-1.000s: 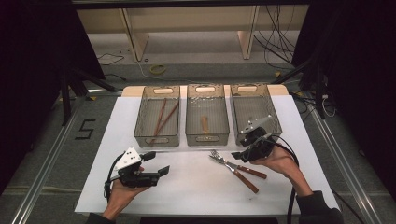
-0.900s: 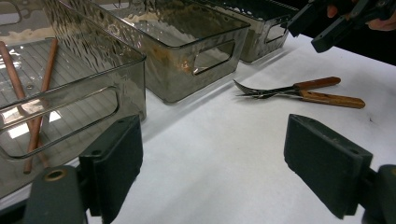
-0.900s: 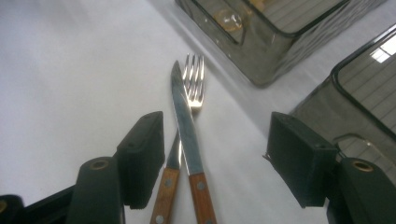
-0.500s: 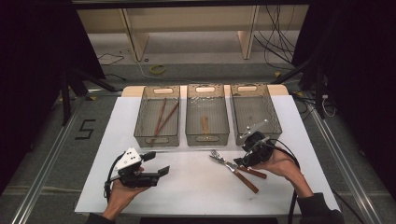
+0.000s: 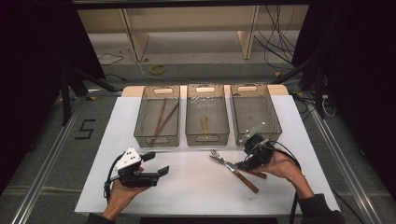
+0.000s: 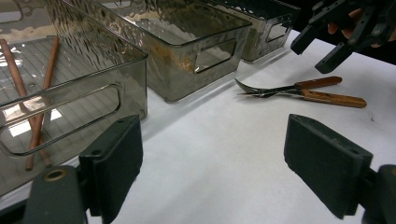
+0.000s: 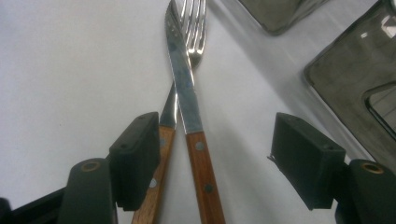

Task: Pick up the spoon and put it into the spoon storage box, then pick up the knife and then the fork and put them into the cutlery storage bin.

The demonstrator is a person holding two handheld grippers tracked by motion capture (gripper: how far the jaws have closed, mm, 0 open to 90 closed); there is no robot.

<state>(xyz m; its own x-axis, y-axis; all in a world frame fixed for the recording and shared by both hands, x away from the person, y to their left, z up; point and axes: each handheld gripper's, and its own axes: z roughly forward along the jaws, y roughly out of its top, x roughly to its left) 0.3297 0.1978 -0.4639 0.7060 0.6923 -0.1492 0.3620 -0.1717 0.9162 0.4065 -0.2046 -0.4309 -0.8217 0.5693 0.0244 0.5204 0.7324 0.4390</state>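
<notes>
Counter [image 5: 196,186]: white sheet, knife [image 7: 189,107] crossing fork [image 7: 180,70] near three bins [image 5: 205,116].
Floor [image 5: 51,144]: grey beyond the bins.
Right tool [image 7: 215,158]: just opened wider, straddling both handles, gripping nothing.
Left tool [image 6: 229,172]: wide open, empty.

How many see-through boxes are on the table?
3, in a row along the table's far side: the left smoky clear plastic bin holds two brown sticks, the middle bin one small wooden piece, the right bin looks empty.

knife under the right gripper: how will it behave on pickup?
The knife is probably stiff: metal blade, riveted wooden handle. It lies flat, so it shouldn't roll. Its blade crosses the fork, which may get nudged. The right gripper straddles both handles.
</notes>
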